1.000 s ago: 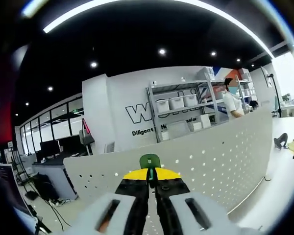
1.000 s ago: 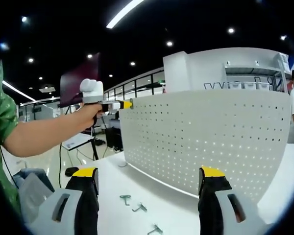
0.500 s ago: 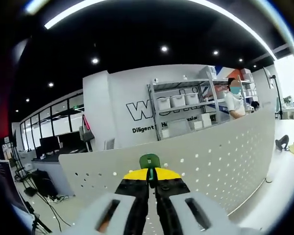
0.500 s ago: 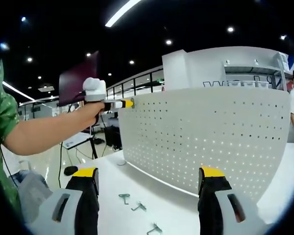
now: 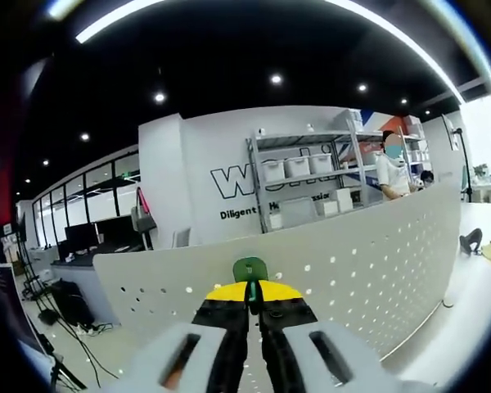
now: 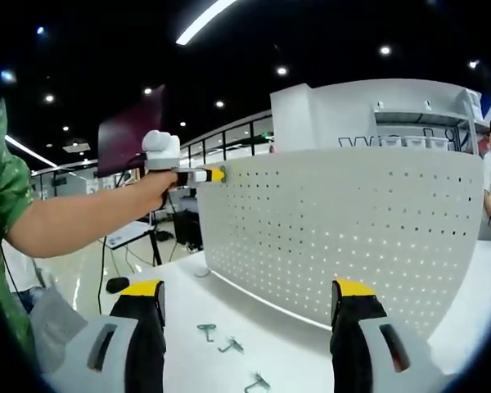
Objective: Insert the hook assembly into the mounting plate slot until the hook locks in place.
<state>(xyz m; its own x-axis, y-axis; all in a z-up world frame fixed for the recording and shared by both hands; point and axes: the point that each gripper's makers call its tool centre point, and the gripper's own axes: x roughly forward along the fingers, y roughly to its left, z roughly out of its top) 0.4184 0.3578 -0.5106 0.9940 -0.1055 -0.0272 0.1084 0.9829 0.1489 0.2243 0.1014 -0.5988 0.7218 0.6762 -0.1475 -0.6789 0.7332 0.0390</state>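
A white perforated mounting plate stands upright on the white table. In the left gripper view my left gripper is shut on a small green hook, held right at the upper part of the plate. In the right gripper view that left gripper is at the plate's top left corner, held by a person's bare arm. My right gripper is open, low over the table, with nothing between its fingers. Three loose metal hooks lie on the table in front of the plate.
Behind the plate stand metal shelves with white bins and a wall with lettering. A person stands by the shelves. Dark items lie at the table's right end. A green sleeve is at the left.
The left gripper has risen slightly along the plate's top edge; in the right gripper view it has shifted a little right and up. The right gripper has stayed still.
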